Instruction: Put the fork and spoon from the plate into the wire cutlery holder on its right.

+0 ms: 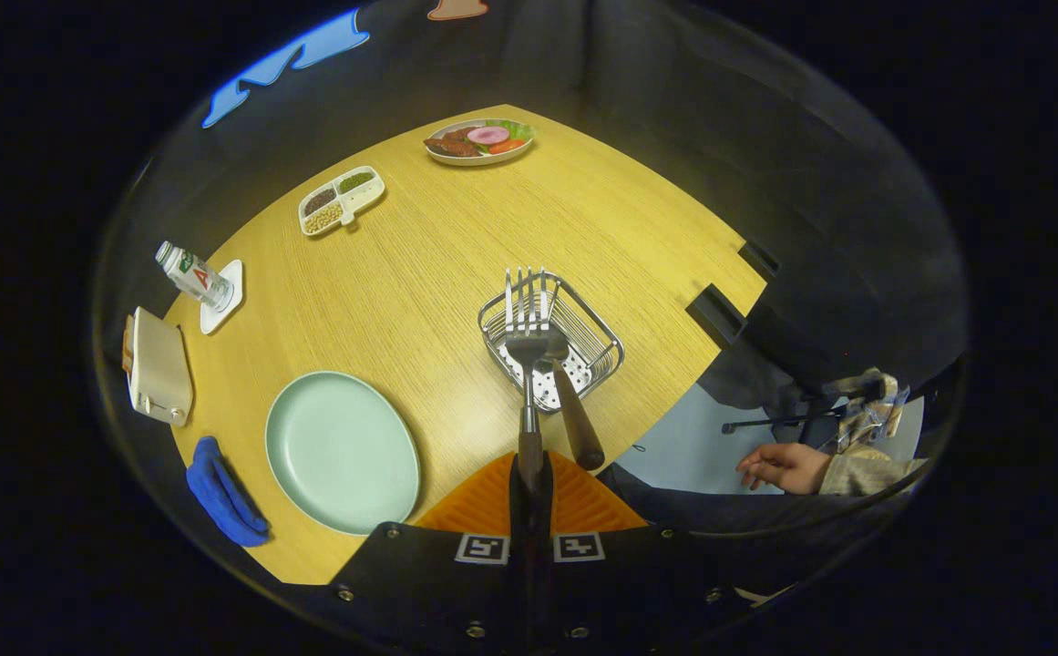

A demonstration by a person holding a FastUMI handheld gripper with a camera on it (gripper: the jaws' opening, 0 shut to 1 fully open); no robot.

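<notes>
My gripper is shut on the brown handle of the fork, whose metal tines point away from me over the wire cutlery holder. The holder stands on the wooden table just ahead of the fingers. A spoon leans inside it, bowl down and brown handle sticking out toward me, just right of the fork. The pale green plate lies bare on the table, left of the holder and of my fingers.
A blue cloth lies beyond the plate's left side, with a beige holder and a bottle on a white coaster farther along that table edge. A divided snack dish and a food plate sit far off. A person's hand rests off the table's right edge.
</notes>
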